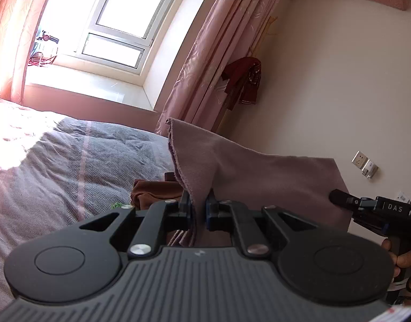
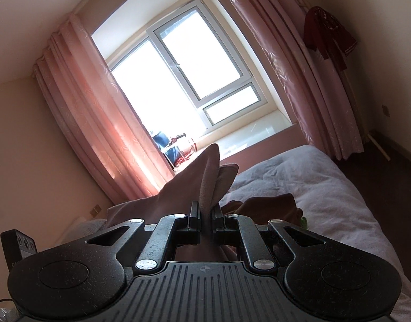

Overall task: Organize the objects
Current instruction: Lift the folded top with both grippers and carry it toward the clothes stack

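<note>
Holding a mauve cloth up above the bed, we pinch it in both grippers: left gripper and right gripper each clamp a fold. "DAS" reads on the right gripper's body; brown fabric lies beyond.

A mauve cloth is hanging stretched in the air above my bed, while a brown garment is lying crumpled beneath it.
</note>
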Demonstrator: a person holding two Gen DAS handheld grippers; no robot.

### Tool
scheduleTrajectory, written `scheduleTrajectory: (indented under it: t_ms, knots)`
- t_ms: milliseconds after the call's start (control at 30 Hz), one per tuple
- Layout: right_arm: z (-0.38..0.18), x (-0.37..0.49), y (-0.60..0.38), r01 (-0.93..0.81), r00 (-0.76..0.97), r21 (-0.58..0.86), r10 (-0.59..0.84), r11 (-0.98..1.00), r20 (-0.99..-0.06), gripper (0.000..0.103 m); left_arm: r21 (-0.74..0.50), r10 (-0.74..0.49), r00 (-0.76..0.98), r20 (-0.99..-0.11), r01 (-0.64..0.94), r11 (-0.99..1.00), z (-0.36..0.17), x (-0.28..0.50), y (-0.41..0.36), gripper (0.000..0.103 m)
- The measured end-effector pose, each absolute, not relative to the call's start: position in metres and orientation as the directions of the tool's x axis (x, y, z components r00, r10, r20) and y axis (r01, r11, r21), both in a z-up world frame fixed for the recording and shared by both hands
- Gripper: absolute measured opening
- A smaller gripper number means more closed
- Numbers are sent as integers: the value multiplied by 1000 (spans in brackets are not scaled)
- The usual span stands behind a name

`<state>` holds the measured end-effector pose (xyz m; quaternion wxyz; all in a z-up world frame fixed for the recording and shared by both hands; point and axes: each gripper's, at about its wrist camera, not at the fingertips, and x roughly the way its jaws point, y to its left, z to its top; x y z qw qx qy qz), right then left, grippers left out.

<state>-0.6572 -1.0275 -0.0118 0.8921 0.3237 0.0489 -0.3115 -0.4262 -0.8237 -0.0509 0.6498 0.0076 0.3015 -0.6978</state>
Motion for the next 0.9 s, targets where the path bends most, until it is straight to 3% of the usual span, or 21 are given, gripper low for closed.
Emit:
scheduleTrajectory:
  t_ms: [267, 400, 500, 667, 767, 800, 900]
  knots:
    - [-41, -646, -1081, 602, 792, 565, -513, 564, -331, 4, -396, -881, -140, -451, 916, 57, -70, -419, -873, 7]
    - [-59, -629, -1098, 678, 733, 513, -544, 527, -409, 4, -373, -859, -112, -499, 923, 96, -88, -415, -894, 11]
    - [-72, -620, -1110, 764, 644, 439, -595, 473, -481, 10, -342, -850, -31, -525, 923, 177, -98, -406, -906, 12]
    - [-67, -623, -1114, 757, 650, 462, -601, 461, -465, 32, -387, -866, -22, -500, 900, 200, -90, -386, -906, 12]
    - [-65, -621, -1115, 795, 606, 417, -610, 440, -511, 33, -377, -872, -60, -486, 915, 147, -83, -394, -909, 13]
    - [-69, -620, -1118, 796, 604, 438, -596, 418, -530, 34, -374, -867, -77, -493, 918, 131, -83, -397, -911, 14]
    - [-84, -624, -1128, 770, 633, 525, -542, 363, -553, 36, -364, -839, -88, -536, 922, 136, -93, -403, -922, 36]
